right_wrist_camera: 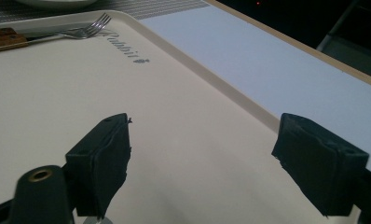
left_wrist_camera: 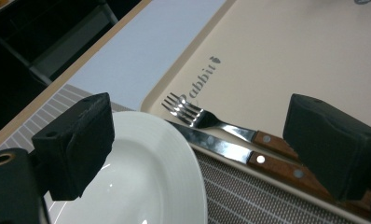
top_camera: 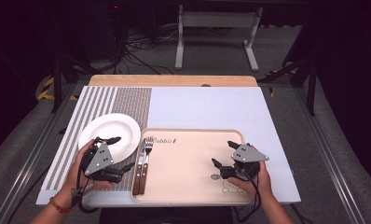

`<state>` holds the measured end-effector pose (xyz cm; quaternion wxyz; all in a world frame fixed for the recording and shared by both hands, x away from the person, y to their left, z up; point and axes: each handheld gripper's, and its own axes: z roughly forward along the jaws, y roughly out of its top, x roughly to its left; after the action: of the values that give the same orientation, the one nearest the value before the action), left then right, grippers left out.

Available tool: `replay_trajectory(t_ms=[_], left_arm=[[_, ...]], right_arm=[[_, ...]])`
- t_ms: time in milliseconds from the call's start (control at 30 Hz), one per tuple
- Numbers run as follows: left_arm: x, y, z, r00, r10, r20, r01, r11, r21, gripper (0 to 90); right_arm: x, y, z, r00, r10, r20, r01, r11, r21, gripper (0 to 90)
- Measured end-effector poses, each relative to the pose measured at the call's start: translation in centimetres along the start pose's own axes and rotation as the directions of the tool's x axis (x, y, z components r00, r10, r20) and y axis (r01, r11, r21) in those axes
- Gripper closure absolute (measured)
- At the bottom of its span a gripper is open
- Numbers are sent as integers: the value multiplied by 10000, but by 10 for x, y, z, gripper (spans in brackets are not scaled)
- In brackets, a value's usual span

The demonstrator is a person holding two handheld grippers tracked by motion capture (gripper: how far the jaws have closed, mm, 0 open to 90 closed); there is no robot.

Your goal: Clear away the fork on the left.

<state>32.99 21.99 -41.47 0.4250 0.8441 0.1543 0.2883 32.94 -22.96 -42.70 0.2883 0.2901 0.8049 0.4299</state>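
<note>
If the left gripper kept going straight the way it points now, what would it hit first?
Probably the white plate rim, which lies between the open left gripper jaws; just beyond lie the knife and fork at the tray edge. Depth is uncertain.

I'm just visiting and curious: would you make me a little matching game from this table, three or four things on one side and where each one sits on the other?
Things:
1. white plate
2. fork
3. right gripper
4. tray

Places:
A. over the tray's right part, jaws open
B. on the striped mat, left of the tray
C. at the tray's left edge, beside the knife
D. on the table, near the person's side

Pairs: 1-B, 2-C, 3-A, 4-D
</note>
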Motion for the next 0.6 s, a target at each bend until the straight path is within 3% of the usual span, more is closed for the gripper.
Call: replay_trajectory(t_ms=[267, 433, 567, 600], left_arm=[[8, -22, -20, 9986, -406, -334, 404, 9992, -78, 90], [13, -36, -30, 9954, -542, -790, 548, 9985, 49, 84], [13, -44, -31, 9946, -383, -964, 413, 9987, 296, 83], [11, -49, -31, 9942, -623, -880, 651, 9975, 293, 83]], right_arm=[[0, -1, 1, 9999, 137, -74, -137, 9999, 4, 188], [-1, 0, 2, 9997, 206, -109, -207, 9997, -96, 188], [-1, 0, 3, 9997, 235, -95, -236, 9996, -122, 188], [-1, 0, 3, 9996, 251, -112, -253, 9996, -149, 187]])
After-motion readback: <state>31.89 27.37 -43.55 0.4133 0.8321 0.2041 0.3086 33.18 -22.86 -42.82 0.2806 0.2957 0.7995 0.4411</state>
